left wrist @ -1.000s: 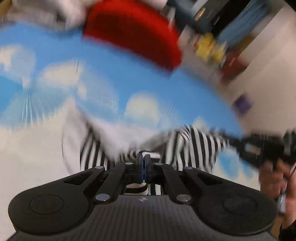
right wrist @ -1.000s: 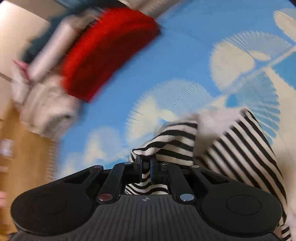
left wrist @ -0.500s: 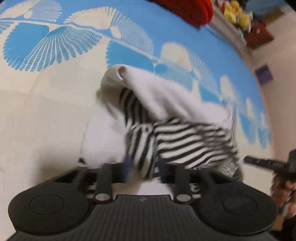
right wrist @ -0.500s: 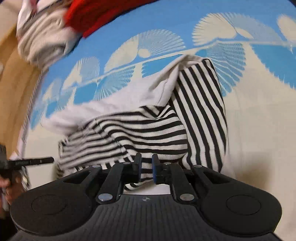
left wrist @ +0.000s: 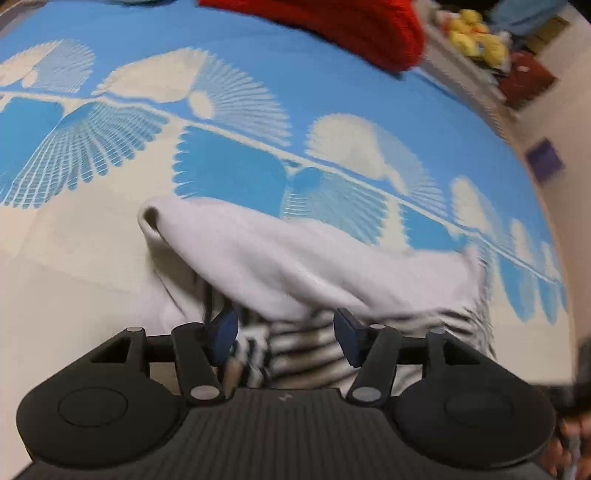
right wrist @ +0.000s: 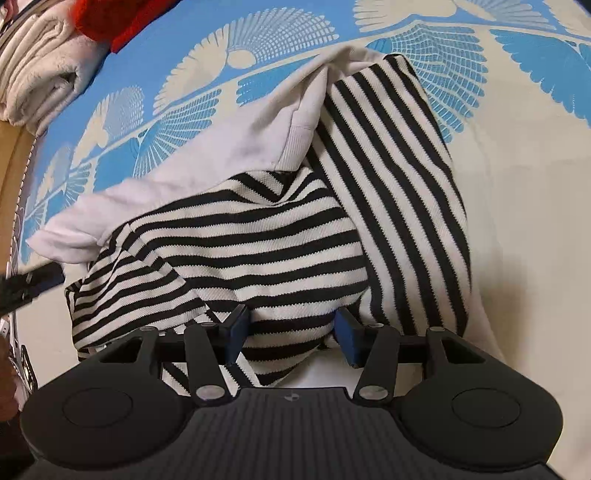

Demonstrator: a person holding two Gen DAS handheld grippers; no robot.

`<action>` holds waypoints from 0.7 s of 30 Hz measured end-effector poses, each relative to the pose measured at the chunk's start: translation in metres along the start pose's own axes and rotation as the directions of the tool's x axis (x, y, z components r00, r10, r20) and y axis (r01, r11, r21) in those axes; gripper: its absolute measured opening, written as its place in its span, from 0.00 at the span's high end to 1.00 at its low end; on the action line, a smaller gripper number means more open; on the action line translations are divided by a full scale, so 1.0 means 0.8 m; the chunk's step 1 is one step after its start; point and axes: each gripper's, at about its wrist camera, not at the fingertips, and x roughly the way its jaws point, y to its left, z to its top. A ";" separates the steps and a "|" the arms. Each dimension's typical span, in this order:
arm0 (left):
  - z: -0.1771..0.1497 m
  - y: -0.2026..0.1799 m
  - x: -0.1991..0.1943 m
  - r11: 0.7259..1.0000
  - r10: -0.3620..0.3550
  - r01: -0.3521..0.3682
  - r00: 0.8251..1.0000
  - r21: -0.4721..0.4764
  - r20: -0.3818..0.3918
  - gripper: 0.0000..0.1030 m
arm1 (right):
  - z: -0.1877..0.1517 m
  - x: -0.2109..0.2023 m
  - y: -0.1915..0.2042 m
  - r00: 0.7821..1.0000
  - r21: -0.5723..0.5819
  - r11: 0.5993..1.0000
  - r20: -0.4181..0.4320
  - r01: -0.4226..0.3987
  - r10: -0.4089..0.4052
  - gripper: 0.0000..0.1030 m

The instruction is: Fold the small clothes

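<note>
A small black-and-white striped garment with a white lining or hood lies folded over itself on the blue-and-cream bedspread. My right gripper hovers low at its near edge. Its jaws are opening, and striped cloth lies loose between the pads. In the left wrist view the white part drapes over the stripes. My left gripper is also opening, with blurred striped cloth between its pads and not pressed. One finger of the left gripper shows at the garment's left corner.
A red cloth lies at the far side of the bedspread. Folded beige towels sit next to it. Yellow soft toys are beyond the bed's edge. A wooden edge runs along the left.
Both grippers came down with the striped garment and laid it on the bedspread. Both were shut on the cloth a second ago; their jaws have since spread and let it go.
</note>
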 end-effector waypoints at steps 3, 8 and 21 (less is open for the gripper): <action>0.024 0.010 0.012 0.998 -0.024 0.025 0.999 -0.053 0.026 0.93 | 0.001 -0.001 0.006 1.000 -0.010 1.000 0.010 0.002 -0.002 0.55; 0.059 0.032 -0.026 0.980 -0.074 0.128 0.946 -0.153 0.315 0.92 | 0.021 -0.033 0.015 0.973 -0.006 0.991 0.187 -0.135 0.134 0.90; 0.008 0.022 -0.011 0.996 -0.063 0.052 0.986 -0.074 -0.153 0.53 | 0.025 -0.022 0.012 0.987 0.075 0.992 0.132 -0.102 0.092 0.48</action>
